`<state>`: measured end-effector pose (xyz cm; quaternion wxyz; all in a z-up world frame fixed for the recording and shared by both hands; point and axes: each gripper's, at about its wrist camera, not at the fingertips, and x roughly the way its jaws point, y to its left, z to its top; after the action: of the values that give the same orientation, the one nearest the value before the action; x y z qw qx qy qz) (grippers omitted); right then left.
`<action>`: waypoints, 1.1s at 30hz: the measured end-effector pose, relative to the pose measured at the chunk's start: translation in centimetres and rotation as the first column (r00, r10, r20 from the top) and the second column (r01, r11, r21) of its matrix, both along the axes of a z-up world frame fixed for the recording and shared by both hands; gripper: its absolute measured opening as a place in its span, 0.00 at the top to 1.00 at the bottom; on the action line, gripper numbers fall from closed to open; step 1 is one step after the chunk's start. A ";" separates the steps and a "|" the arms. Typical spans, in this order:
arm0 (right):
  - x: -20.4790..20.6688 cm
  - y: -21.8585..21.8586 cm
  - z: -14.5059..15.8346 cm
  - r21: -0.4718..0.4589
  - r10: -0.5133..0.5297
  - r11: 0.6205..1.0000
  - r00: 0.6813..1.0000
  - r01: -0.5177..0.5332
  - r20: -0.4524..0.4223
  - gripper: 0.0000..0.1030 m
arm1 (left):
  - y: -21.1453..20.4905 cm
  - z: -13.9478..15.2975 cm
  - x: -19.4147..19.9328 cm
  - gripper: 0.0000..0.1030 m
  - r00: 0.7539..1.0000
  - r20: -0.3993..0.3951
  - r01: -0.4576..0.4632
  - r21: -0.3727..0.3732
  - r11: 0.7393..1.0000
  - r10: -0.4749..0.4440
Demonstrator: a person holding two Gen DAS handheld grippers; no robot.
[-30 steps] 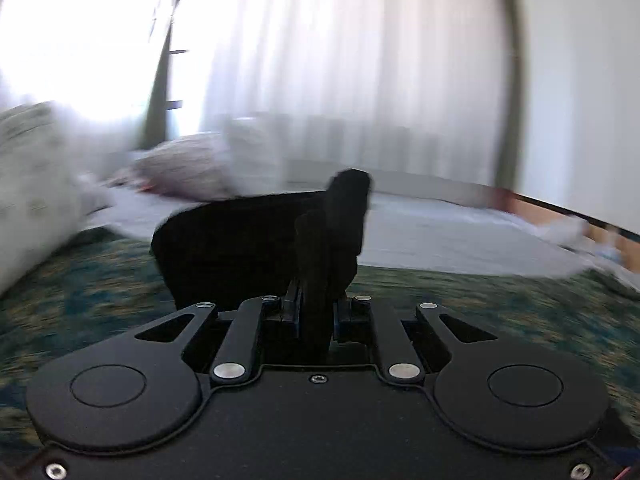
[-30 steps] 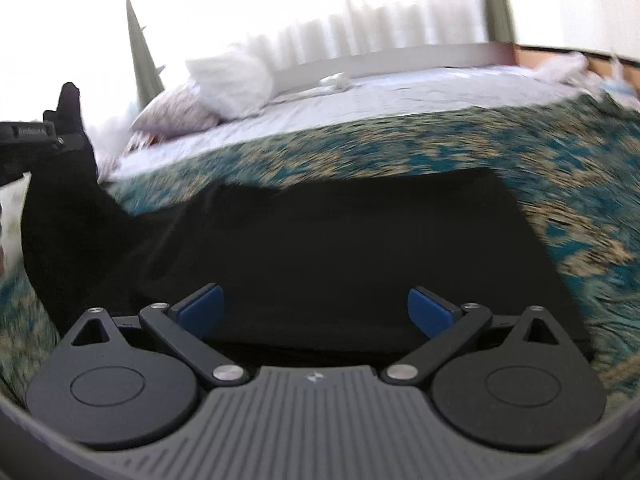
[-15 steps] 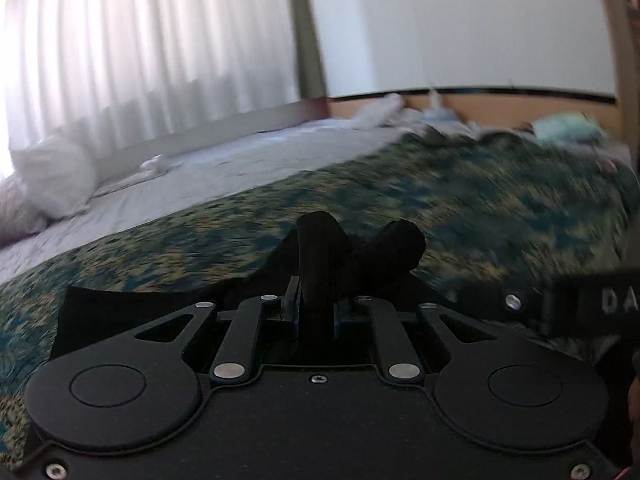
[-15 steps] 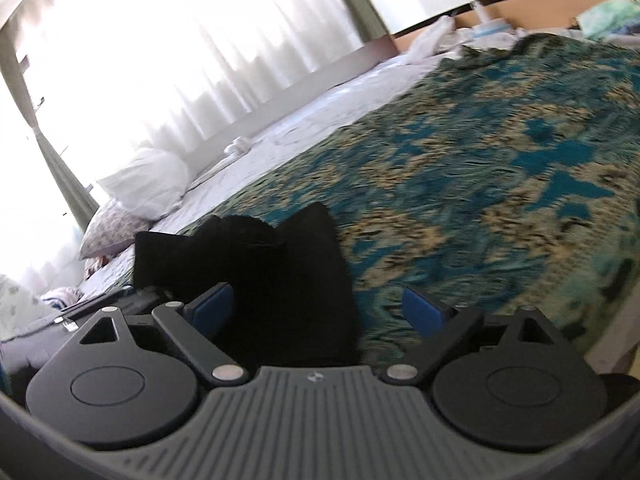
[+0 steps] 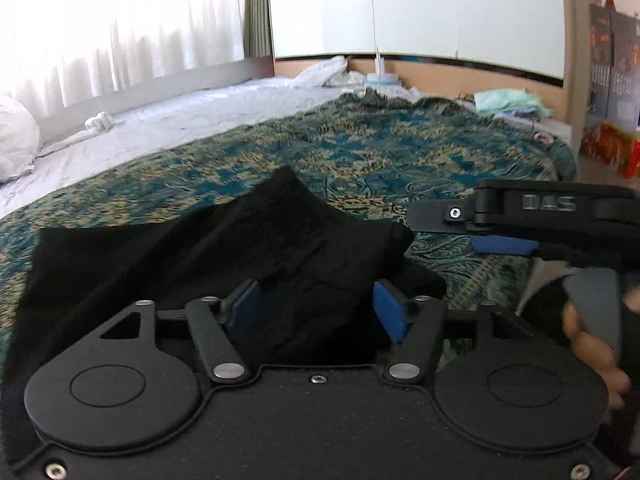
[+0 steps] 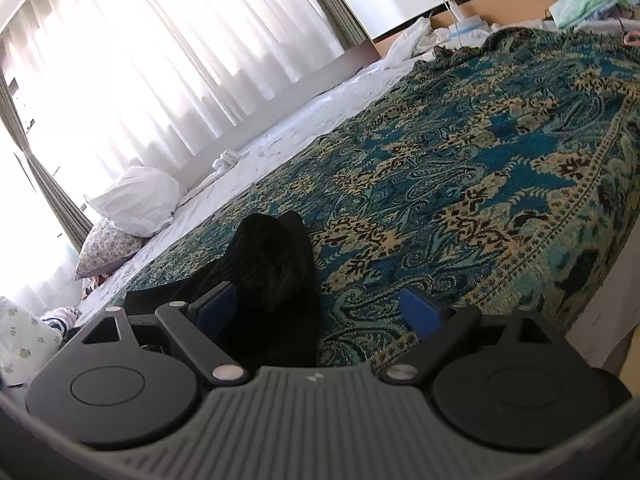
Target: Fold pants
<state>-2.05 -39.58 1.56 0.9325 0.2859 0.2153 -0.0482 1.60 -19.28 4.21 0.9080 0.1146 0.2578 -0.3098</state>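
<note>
Big patterned bed fills the view, black pants bunched on its near edge. Left gripper spread wide over the cloth, holding nothing; right gripper wide too, pants by its left finger.

Left gripper: black body, blue fingers, silver screws. Right gripper: grey ribbed housing.

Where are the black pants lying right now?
The black pants lie bunched on the patterned teal bedspread, directly ahead of the open left gripper; in the right wrist view they sit left of centre.
</note>
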 end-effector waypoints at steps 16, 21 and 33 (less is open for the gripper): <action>3.9 7.5 0.8 -0.445 0.082 0.888 0.993 -0.113 -0.089 0.10 | 14.1 -0.5 1.7 0.59 0.877 0.039 -0.480 0.001 0.877 0.480; 3.7 7.2 0.2 -0.461 0.042 0.883 0.992 -0.094 -0.121 0.39 | 14.6 -2.2 0.7 0.59 0.888 0.044 -0.459 0.039 0.887 0.458; 3.2 8.5 1.1 -0.572 0.002 0.816 0.990 -0.081 -0.139 0.39 | 15.0 2.3 3.4 0.58 0.929 0.063 -0.363 -0.012 0.932 0.363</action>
<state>1.12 -31.10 2.65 0.9598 -0.0178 0.2578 -0.1094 5.03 -4.30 6.55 0.9574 0.0749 0.2452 -0.1327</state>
